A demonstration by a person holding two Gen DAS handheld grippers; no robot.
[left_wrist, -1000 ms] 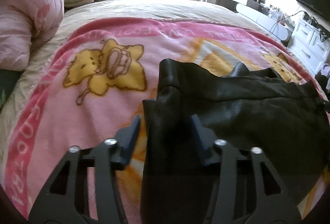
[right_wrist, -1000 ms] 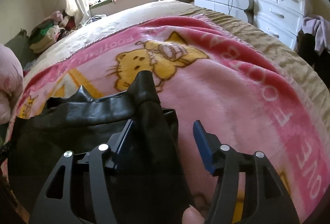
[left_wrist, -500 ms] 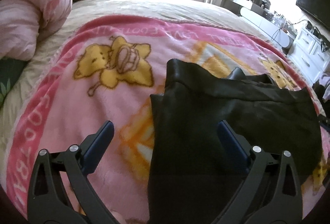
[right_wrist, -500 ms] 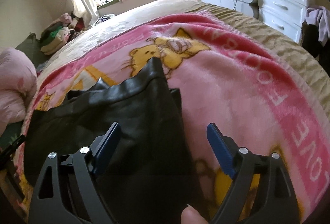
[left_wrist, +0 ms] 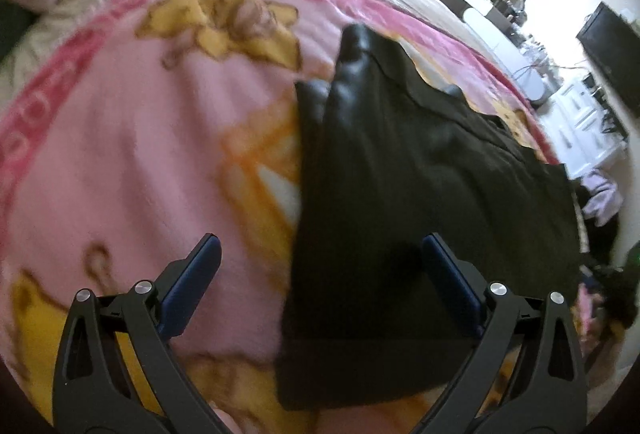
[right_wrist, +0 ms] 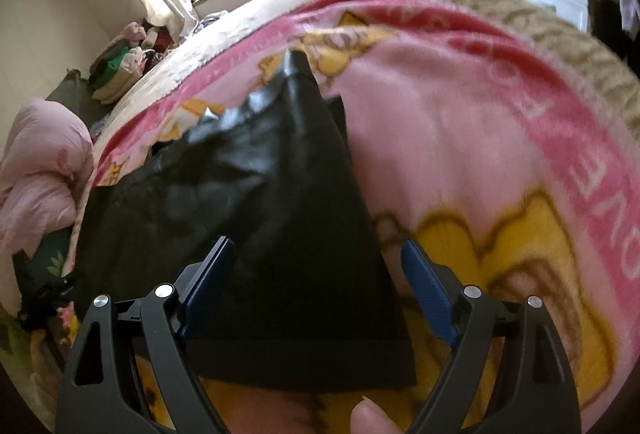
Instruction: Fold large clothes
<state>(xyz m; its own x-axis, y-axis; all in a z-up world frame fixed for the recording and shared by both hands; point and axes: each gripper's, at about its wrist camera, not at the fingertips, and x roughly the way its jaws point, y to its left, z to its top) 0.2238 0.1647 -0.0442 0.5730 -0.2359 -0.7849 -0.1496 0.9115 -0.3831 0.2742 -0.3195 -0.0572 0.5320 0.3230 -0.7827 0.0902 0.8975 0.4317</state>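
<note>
Folded black leather-look garment [left_wrist: 400, 194] flat on pink cartoon-print fleece blanket [left_wrist: 140, 154]; left gripper [left_wrist: 320, 254] and right gripper [right_wrist: 318, 254] above it, jaws spread wide, holding nothing.

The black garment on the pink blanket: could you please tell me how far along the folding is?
Done: the black garment lies flat on the pink blanket, apparently folded over into a neat block with a straight near edge. In hand: nothing; the left tool and right tool both stand open above it, neither gripping. Left: probably another fold to make it compact, though its layers are hard to count.
</note>
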